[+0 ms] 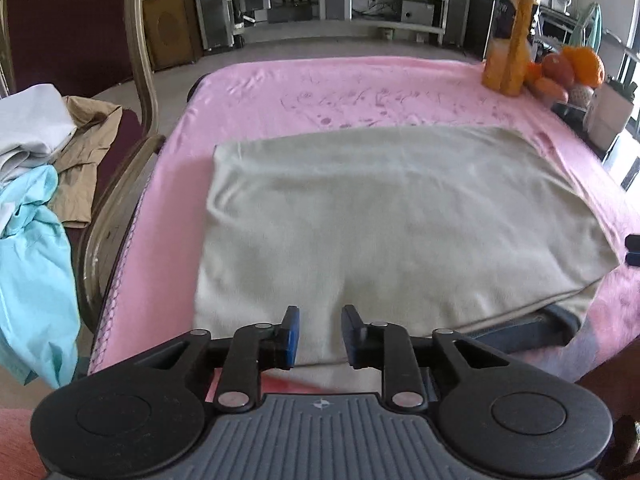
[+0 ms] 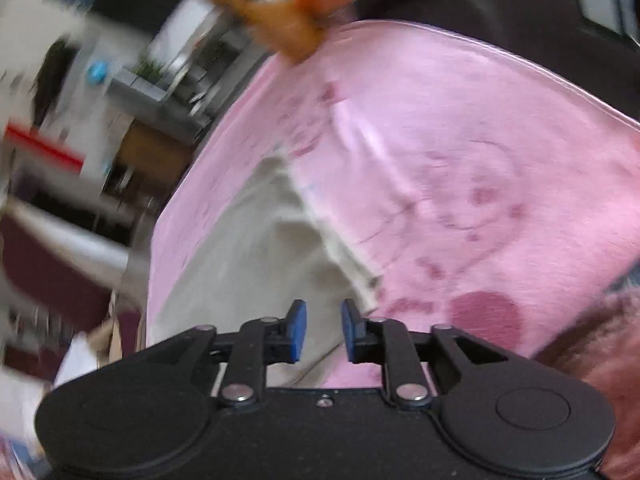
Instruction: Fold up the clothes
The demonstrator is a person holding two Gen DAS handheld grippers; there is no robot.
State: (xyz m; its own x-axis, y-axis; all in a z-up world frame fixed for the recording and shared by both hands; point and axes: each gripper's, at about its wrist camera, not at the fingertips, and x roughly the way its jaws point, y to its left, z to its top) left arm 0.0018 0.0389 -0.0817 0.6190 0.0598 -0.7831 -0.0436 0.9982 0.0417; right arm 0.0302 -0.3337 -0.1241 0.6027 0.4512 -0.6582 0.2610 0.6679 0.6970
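— Pink printed blanket (image 1: pixel 248 92) covers the table; what lies on it?

— One folded beige cloth garment (image 1: pixel 392 216), centre frame. Orange juice bottle (image 1: pixel 510 28) upper right.

— Grippers?

— Left gripper (image 1: pixel 318 334) and right gripper (image 2: pixel 323 330) — both parted, holding nothing.

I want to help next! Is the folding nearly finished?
Partly. The beige cloth garment already lies folded into a flat rectangle on the pink blanket. Both the left gripper and right gripper are open, holding nothing. The heap of light blue, white and tan clothes on the chair still waits.
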